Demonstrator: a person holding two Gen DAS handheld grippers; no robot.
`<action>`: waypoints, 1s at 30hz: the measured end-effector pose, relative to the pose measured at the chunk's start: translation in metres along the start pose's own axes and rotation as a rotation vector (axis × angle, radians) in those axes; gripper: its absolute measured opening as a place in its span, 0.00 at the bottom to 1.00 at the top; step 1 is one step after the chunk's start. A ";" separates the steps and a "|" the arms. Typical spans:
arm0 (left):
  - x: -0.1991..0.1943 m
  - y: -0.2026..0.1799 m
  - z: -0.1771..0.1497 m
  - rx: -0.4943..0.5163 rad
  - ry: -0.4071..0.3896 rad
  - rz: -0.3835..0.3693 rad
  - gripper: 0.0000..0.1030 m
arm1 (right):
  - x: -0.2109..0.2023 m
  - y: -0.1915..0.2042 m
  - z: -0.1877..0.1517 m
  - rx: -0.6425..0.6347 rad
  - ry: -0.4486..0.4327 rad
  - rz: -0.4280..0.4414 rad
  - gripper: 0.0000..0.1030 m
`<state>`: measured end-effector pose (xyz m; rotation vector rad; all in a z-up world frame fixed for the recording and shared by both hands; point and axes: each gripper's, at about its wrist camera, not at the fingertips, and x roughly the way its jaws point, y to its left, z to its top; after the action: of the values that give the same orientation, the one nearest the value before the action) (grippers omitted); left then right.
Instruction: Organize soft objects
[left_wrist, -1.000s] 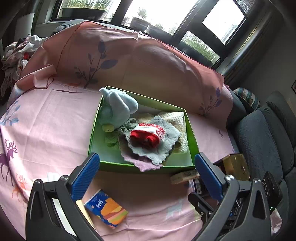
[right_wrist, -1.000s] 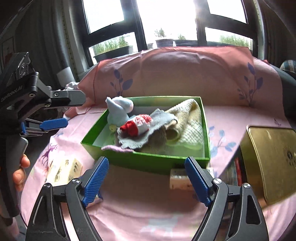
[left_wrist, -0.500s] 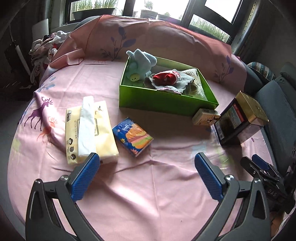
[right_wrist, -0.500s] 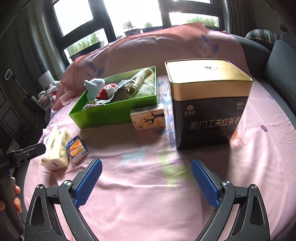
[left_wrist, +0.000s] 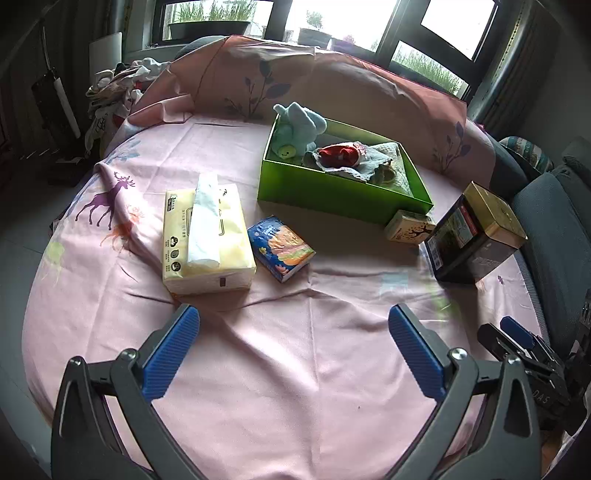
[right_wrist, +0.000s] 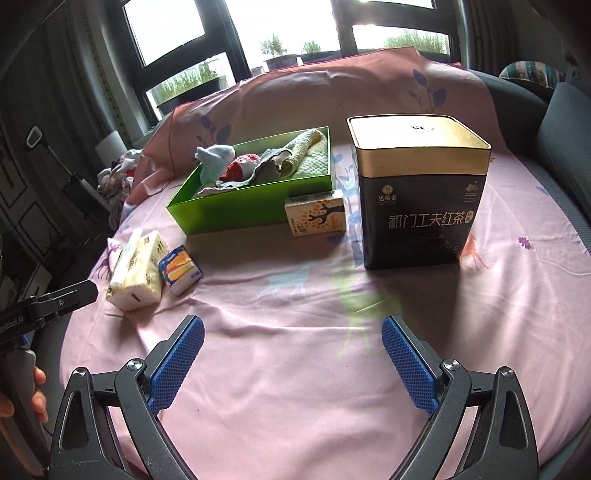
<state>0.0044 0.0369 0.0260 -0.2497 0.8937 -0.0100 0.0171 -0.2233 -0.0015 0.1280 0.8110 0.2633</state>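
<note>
Each gripper has two dark grey plastic arms with triangular cut-outs and a round silver screw near each pad. The left gripper (left_wrist: 293, 354) carries blue pads with fine straight ribs. The right gripper (right_wrist: 291, 365) carries blue pads (right_wrist: 176, 365) with a small diamond grid. In the right wrist view, white letters are printed on the black body of the left gripper.

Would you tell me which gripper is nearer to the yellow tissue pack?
Left. The left gripper sits just in front of the yellow tissue pack; the right gripper is farther, off to the pack's right.
</note>
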 end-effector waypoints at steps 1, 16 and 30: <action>-0.001 0.001 -0.001 -0.002 -0.001 0.002 0.99 | -0.001 0.001 -0.001 -0.008 -0.002 -0.004 0.94; 0.002 0.010 -0.001 -0.005 0.005 -0.062 0.99 | 0.010 0.018 -0.007 -0.077 0.018 0.012 0.94; 0.006 0.053 0.015 -0.079 -0.030 -0.055 0.99 | 0.030 0.041 -0.012 -0.149 0.045 0.128 0.94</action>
<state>0.0150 0.0909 0.0191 -0.3469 0.8581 -0.0216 0.0208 -0.1753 -0.0221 0.0339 0.8257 0.4477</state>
